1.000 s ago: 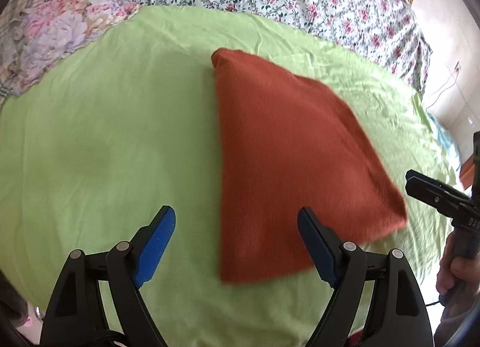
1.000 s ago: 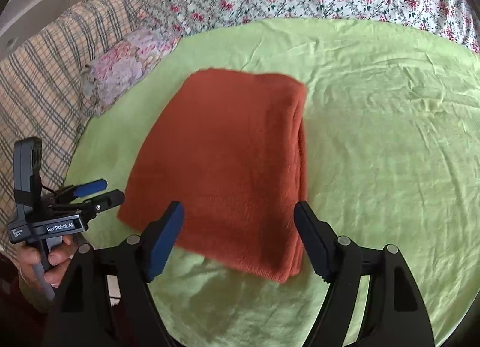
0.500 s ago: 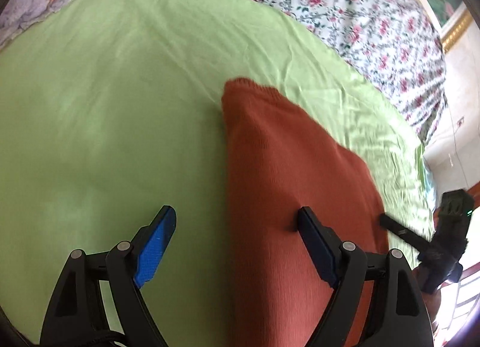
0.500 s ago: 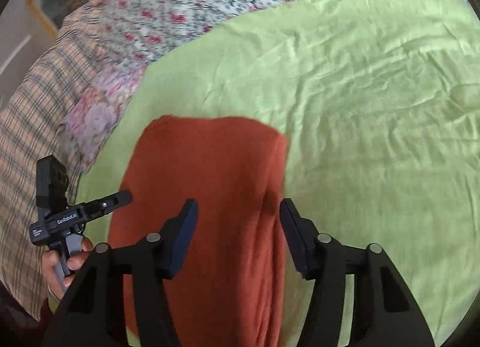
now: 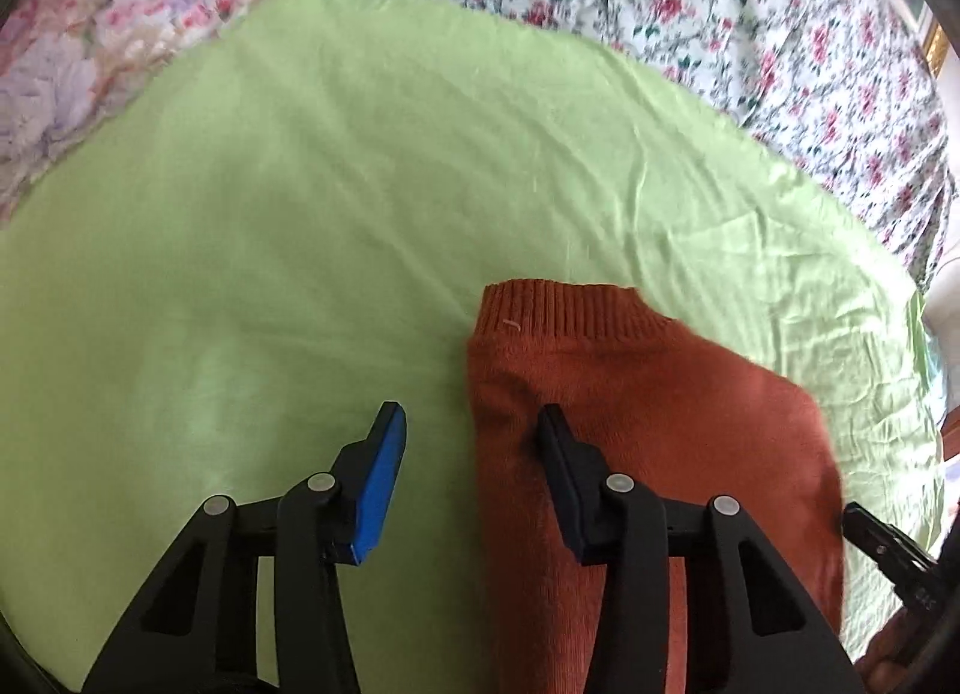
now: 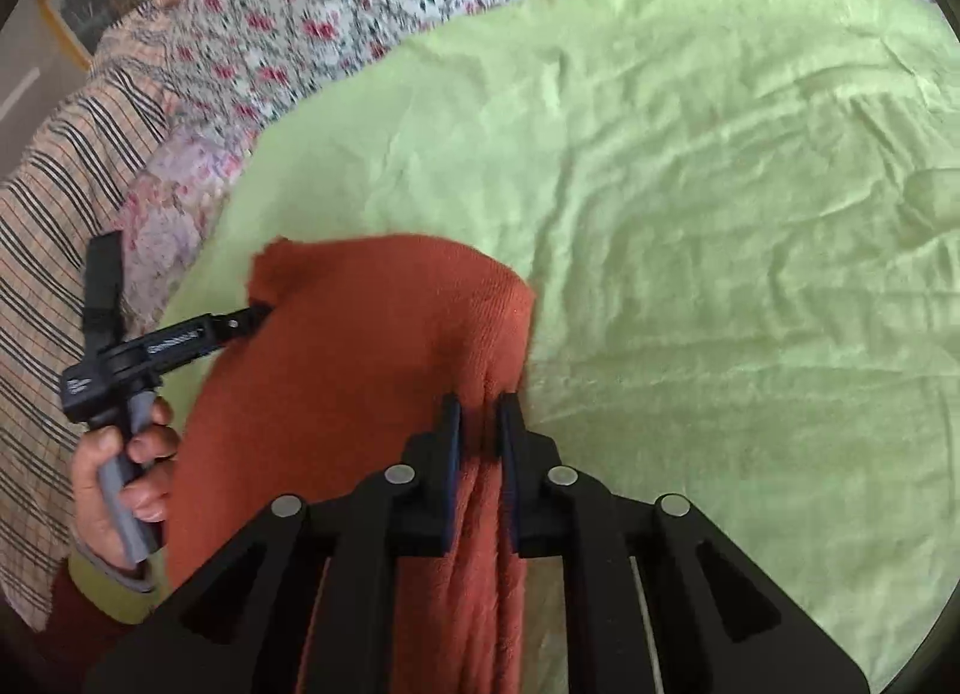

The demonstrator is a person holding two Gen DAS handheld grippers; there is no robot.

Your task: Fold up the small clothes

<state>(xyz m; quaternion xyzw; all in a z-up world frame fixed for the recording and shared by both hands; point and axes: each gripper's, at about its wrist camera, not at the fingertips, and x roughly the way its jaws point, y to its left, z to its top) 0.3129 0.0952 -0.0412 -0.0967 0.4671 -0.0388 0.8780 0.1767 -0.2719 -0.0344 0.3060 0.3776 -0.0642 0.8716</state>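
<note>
Right wrist view, lower centre: the right claw [image 6: 480,418] is seen closing on the right edge of the sweater [image 6: 360,370]; a ridge of stacked rust-red knit is pinched between the blue pads. A second ago these jaws stood wide with the sweater lying flat ahead of them, so the pinch is new.

Left wrist view, lower centre: the left claw [image 5: 468,436] is also narrowing, but its pads are not yet pressed together. The left pad [image 5: 381,472] is over bare green sheet [image 5: 270,250]; the right pad sits on the knit, and the sweater's [image 5: 648,406] left edge lies in the gap. No grip is made on this side yet. A second ago this claw was wide and set back from the cloth.

In the right wrist view, middle left, the left claw [image 6: 261,313] is seen side-on at the sweater's far-left corner, its handle held in a hand [image 6: 120,472]; contact cannot be confirmed there.

Further up in both views: the ribbed hem lies toward the frame centre, then open green sheet, then the floral bedspread [image 5: 720,3] along the top.

Judgement: the sweater, already folded into a narrow stack on the bed, is being taken at two opposite edges, probably for a further fold. The left grip should be completed before any lift.
</note>
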